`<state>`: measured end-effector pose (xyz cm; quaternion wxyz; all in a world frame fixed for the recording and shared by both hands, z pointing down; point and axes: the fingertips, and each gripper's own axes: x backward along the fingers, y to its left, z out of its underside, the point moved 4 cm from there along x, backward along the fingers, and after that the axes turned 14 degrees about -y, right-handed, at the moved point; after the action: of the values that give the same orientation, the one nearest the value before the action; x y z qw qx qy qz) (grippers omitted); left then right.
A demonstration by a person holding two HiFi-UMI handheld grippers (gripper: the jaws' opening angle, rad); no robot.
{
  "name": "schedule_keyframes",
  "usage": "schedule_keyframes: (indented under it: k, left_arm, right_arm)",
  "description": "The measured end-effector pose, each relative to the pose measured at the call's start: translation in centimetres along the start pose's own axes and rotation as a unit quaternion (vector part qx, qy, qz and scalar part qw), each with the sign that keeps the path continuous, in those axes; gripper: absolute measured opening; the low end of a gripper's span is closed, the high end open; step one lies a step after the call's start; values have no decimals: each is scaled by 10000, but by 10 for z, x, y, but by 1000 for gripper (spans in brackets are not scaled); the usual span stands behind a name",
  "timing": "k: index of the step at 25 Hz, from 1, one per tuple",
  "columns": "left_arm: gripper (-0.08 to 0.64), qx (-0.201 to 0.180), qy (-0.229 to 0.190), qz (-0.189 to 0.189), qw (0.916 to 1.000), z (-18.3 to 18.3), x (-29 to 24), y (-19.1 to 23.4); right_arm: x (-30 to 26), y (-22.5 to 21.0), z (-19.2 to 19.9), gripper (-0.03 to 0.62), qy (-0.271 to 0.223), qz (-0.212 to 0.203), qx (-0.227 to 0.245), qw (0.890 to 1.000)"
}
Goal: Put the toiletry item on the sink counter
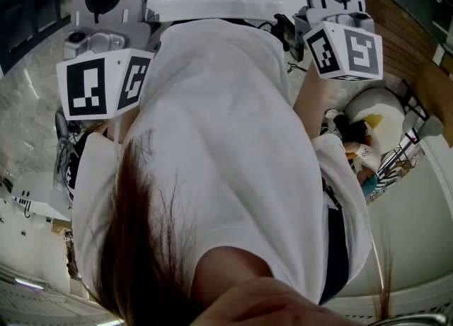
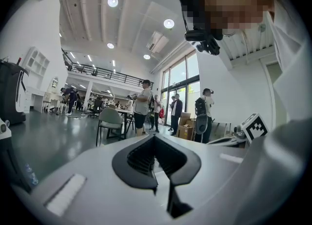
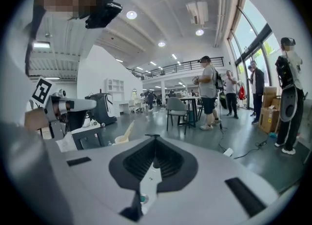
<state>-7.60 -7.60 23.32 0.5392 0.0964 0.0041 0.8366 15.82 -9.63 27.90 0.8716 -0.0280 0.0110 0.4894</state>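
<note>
No toiletry item and no sink counter can be made out in any view. My left gripper (image 2: pixel 155 138) points out into a large hall, its jaws shut with nothing between them. My right gripper (image 3: pixel 155 140) points the same way, its dark ribbed pads meeting at the tip, also with nothing in them. In the head view the person's white shirt (image 1: pixel 219 141) fills the middle. The left marker cube (image 1: pixel 106 84) and the right marker cube (image 1: pixel 345 52) are held up on either side of it, and the jaw tips there run off the top edge.
Several people (image 3: pixel 209 92) stand by chairs (image 2: pixel 111 121) and tables across the grey floor. Cardboard boxes (image 3: pixel 269 114) and a floor cable (image 3: pixel 243 151) lie to the right, and a dark machine (image 3: pixel 100 107) stands to the left. A cart with plush toys (image 1: pixel 364 141) is beside the person.
</note>
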Motion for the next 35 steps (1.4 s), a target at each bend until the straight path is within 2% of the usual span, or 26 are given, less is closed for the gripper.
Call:
schedule_keyframes:
  k: [35]
  left_arm:
    - [9, 11, -78, -48, 10000, -6, -4, 10]
  right_arm:
    - [-5, 3, -7, 9, -13, 39, 24, 10000]
